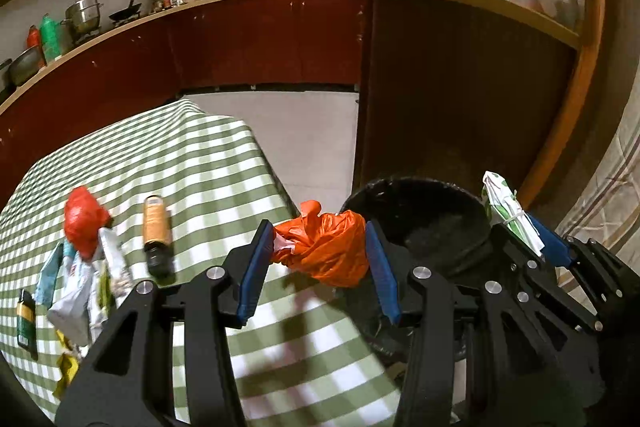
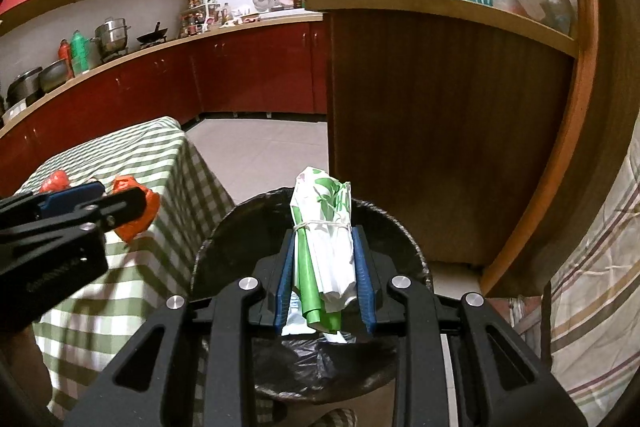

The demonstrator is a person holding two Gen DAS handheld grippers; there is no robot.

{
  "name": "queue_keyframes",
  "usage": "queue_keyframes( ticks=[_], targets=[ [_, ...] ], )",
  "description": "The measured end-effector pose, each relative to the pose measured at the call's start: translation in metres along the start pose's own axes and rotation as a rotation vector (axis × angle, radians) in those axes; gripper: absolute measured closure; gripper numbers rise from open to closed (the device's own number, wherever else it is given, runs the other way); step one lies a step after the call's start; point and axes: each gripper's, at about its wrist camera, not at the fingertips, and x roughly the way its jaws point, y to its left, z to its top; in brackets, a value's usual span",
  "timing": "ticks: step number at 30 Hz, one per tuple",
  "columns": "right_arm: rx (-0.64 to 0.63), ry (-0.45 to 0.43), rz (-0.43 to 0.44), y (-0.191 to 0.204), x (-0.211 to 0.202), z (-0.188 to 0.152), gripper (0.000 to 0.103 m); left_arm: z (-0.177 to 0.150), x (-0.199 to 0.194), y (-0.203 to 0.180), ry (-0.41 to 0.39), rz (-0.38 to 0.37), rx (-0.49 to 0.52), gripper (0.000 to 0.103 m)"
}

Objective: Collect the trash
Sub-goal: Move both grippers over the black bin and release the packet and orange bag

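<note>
While both grippers clamp trash, left gripper (image 1: 320, 259) on the orange bag (image 1: 326, 247), right gripper (image 2: 326, 267) on the bundled wrapper (image 2: 326, 227), you bring them over the bin (image 2: 224, 231); release next.

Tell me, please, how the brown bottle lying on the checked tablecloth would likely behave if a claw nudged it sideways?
The brown bottle lies on its side and looks cylindrical, so it would probably roll rather than slide. The checked tablecloth may wrinkle and slow it. It looks rigid, so a claw should grip it without crushing it.
</note>
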Motion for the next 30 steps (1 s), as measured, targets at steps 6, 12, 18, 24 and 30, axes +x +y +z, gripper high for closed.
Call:
queue_keyframes(
  ticks=[6, 12, 18, 24, 30],
  targets=[
    [0.006, 0.0, -0.002, -0.004, 0.009, 0.002, 0.075, 0.006, 0.02, -0.015, 0.036, -0.011, 0.028, 0.055],
    [0.024, 0.018, 0.005, -0.009, 0.017, 0.001, 0.07, 0.006, 0.035, -0.018, 0.066, -0.009, 0.034, 0.047],
    [0.035, 0.015, -0.006, -0.015, 0.016, 0.003, 0.066, 0.01, 0.038, -0.012, 0.067, -0.002, 0.012, 0.039],
    [0.034, 0.0, -0.016, -0.013, 0.008, 0.007, 0.06, 0.011, 0.026, 0.001, 0.051, -0.005, -0.009, 0.033],
    [0.039, -0.011, 0.01, -0.001, -0.004, 0.01, 0.045, 0.005, 0.0, 0.028, 0.033, 0.008, -0.038, 0.029]
  ],
)
